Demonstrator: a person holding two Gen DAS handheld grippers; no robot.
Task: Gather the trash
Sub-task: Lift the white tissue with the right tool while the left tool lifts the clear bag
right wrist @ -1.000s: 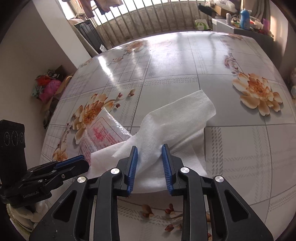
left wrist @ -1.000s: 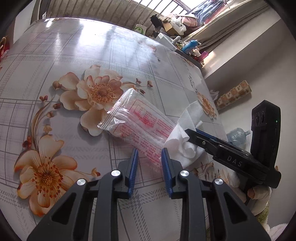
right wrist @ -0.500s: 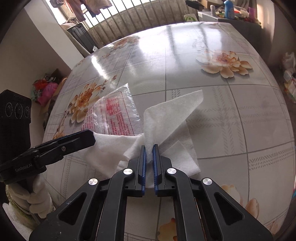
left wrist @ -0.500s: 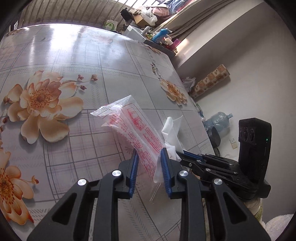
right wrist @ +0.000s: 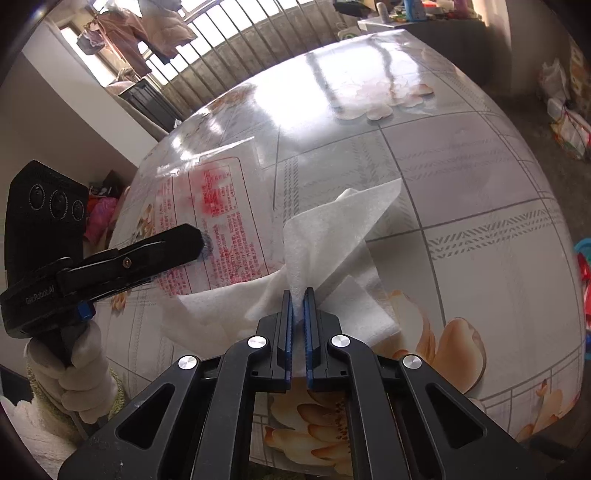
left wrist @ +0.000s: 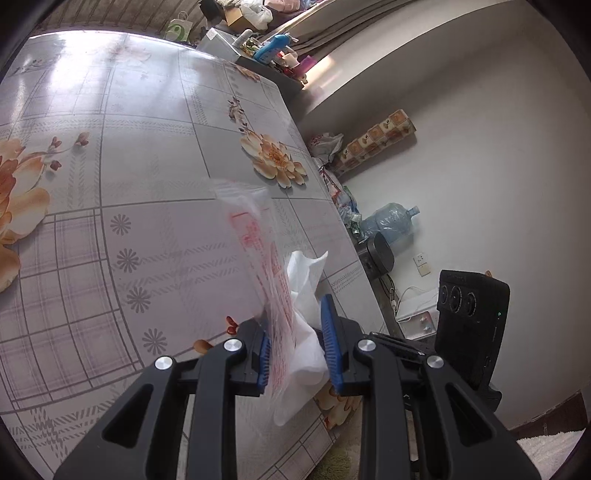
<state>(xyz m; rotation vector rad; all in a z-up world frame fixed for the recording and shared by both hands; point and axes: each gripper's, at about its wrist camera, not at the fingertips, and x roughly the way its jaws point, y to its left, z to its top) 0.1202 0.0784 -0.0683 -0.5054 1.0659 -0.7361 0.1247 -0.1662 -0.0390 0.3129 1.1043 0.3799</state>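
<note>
My right gripper (right wrist: 297, 295) pinches the white paper tissue (right wrist: 332, 236), jaws pressed together, near the floral table's (right wrist: 480, 177) edge. My left gripper (left wrist: 295, 332) clamps the clear red-printed plastic bag (left wrist: 258, 236). I'd keep both 2 grips firm while lifting clear.

A floral tablecloth (left wrist: 147, 177) covers the table, a blue water jug (left wrist: 391, 219) lies by the wall, clothes (right wrist: 147, 33) hang outside

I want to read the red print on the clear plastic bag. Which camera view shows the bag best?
The right wrist view: there the plastic bag faces the camera flat, print visible. The left wrist view shows it nearly edge-on and blurred.
</note>
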